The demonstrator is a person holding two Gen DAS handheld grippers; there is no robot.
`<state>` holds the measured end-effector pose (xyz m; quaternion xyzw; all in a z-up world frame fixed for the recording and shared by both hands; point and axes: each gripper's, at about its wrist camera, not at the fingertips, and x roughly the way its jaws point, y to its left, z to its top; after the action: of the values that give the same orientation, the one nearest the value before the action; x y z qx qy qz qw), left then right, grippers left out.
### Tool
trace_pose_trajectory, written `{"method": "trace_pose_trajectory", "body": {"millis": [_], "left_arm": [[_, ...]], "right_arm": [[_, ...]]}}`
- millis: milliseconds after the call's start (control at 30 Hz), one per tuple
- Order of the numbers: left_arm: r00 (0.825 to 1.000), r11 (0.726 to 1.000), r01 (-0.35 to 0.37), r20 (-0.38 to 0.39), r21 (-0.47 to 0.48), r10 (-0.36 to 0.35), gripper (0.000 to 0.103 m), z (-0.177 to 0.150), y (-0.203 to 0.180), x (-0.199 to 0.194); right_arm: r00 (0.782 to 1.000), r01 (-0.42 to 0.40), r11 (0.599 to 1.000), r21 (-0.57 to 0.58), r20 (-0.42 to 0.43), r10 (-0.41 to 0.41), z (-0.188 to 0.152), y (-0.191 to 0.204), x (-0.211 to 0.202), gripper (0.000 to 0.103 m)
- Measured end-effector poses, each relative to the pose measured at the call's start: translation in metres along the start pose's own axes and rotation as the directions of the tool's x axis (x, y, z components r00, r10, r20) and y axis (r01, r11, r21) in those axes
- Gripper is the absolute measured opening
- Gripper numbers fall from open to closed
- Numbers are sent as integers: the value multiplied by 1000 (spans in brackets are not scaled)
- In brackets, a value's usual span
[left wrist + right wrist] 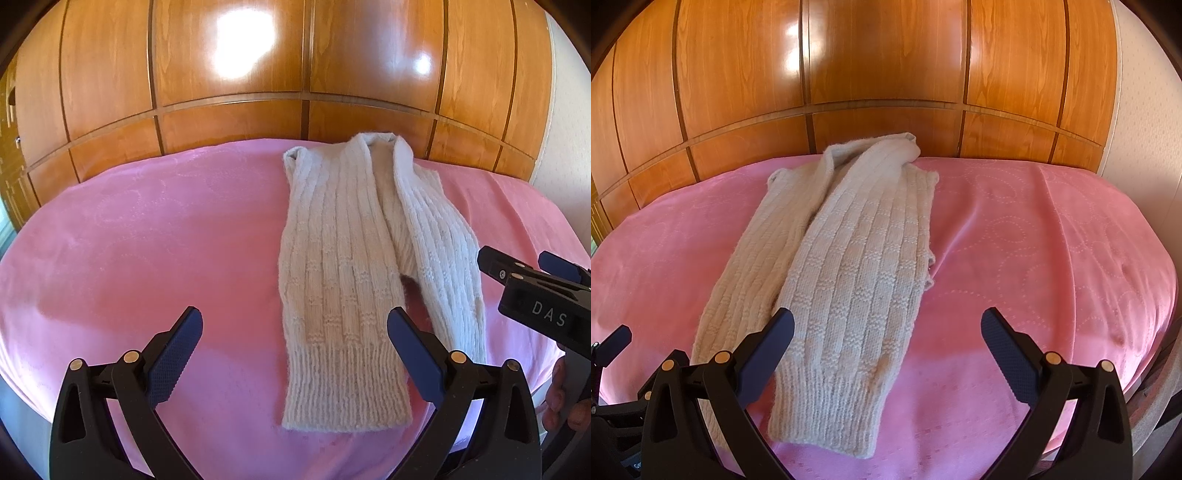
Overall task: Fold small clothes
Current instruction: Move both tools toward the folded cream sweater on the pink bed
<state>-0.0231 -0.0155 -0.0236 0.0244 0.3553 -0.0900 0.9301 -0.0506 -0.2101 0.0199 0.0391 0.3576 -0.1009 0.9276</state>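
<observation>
Knitwear (343, 266) is lying on the pink bed (147, 240), its long axis running from the near edge of the bed toward the wooden headboard (229, 122) beyond it. The garment is already folded lengthwise: one narrow panel is overlapping the other, and the two ribbed hems are sitting at the end nearest the grippers.

Left gripper (295, 354) is hanging above the near end of the knitwear with its jaws spread wide and nothing between them. The left-hand hem is lying almost directly between its fingers, the right finger overlapping that hem in the left wrist view.

Right gripper (888, 354) is likewise wide open and empty. In the right wrist view the knitwear (849, 266) is lying to its left; only the left finger is crossing the fabric, and the rest of the opening is facing bare bed (1034, 240).

Judgement: the coming move is probably a crosswise fold, carrying the hems along the long axis toward the headboard end. The left gripper is the better centred on the hem; the right gripper is needing a shift leftward before closing.
</observation>
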Motion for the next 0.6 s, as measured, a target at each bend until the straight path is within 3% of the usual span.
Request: {"method": "trace_pose_trajectory", "body": {"millis": [200,367,433,533,600], "left_arm": [[1000,1000,14,-15,24,-14,99,-6,-2,1],[996,996,72,-58,48,-69,99,-11,-5,8],[993,993,106,-55,60,-103,99,-14,-8,7],[982,980,175,-91,92,-167,99,-19,-16,12],[982,976,170,-107,135,-156,99,-23,-25,19]], "right_arm": [[1000,-16,1000,1,-14,16,0,-1,4,101],[984,-166,984,70,-52,169,-4,-22,13,101],[971,-221,971,94,-71,228,-9,-30,17,93],[961,-245,963,114,-100,257,-16,-38,28,89],[956,-258,958,124,-114,272,-18,-38,34,89]]}}
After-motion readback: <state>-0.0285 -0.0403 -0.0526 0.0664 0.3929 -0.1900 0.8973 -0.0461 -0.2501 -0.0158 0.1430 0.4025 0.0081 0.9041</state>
